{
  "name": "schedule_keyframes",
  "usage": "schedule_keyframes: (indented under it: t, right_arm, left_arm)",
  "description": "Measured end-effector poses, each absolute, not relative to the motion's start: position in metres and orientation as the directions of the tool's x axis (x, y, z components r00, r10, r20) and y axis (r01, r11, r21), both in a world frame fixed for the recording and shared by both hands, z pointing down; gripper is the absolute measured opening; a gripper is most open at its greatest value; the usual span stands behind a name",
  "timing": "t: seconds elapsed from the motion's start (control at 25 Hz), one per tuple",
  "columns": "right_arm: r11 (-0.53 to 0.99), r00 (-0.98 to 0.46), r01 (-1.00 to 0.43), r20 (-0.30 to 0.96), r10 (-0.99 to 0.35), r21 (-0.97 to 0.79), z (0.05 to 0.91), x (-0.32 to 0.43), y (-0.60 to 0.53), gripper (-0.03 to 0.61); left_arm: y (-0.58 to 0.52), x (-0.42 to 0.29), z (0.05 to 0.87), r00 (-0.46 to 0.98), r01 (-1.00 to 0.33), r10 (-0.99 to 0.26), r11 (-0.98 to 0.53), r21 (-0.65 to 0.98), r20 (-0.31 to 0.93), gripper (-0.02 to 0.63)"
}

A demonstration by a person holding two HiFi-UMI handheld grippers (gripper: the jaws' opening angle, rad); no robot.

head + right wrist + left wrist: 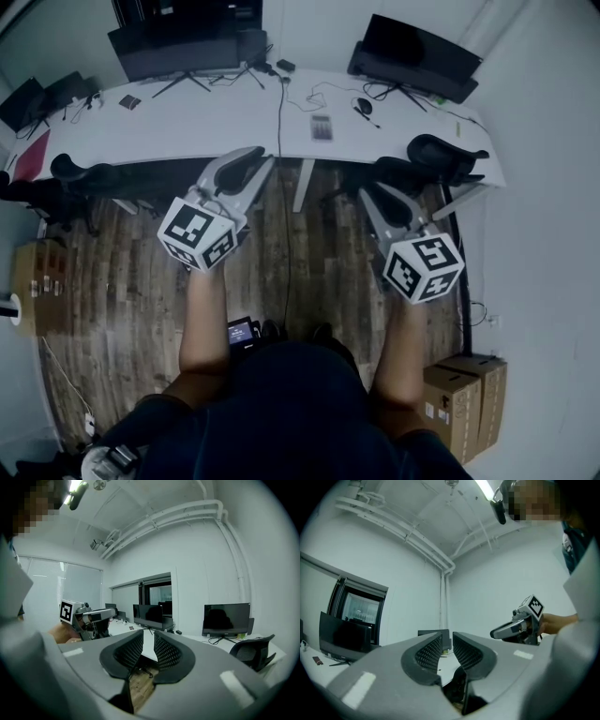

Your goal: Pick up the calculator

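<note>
The calculator (322,127), a small grey slab, lies flat on the long white desk (225,122), just right of the black cable that crosses the desk's middle. Both grippers hang over the wooden floor, short of the desk. My left gripper (254,160) points at the desk's near edge, left of the calculator; its jaws are shut with nothing between them (446,639). My right gripper (371,193) sits further back and to the right of the calculator, jaws close together and empty (148,637). Neither touches the calculator. The gripper views do not show the calculator.
Two dark monitors (173,47) (417,56) stand at the back of the desk, with a mouse (365,106) and cables between them. Black office chairs (445,155) (80,173) are tucked at the desk's front. Cardboard boxes (464,398) (37,281) stand on the floor at either side.
</note>
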State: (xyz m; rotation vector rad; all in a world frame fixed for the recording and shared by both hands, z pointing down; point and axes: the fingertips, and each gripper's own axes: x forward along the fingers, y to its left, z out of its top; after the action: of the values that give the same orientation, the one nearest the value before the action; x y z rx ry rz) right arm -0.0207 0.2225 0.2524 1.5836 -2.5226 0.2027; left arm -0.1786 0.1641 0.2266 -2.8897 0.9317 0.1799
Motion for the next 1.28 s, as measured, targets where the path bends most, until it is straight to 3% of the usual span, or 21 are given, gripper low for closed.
schedule_keyframes:
  t: [0.68,1.28]
  right_arm:
    - [0.519,-0.520,-0.853,0.192,-0.832,-0.061,0.255,-0.034,0.146,0.074]
    - [0.594,-0.603,-0.797,0.180,-0.777,-0.106,0.263,0.013,0.057,0.074]
  left_arm:
    - [0.114,-0.199,0.231,0.747,-0.663,-0.655,-0.746,-0.058,-0.116,0.067]
    - [0.052,-0.157,0.239,0.685,-0.728,-0.726,-0.681,-0.074,-0.065,0.071]
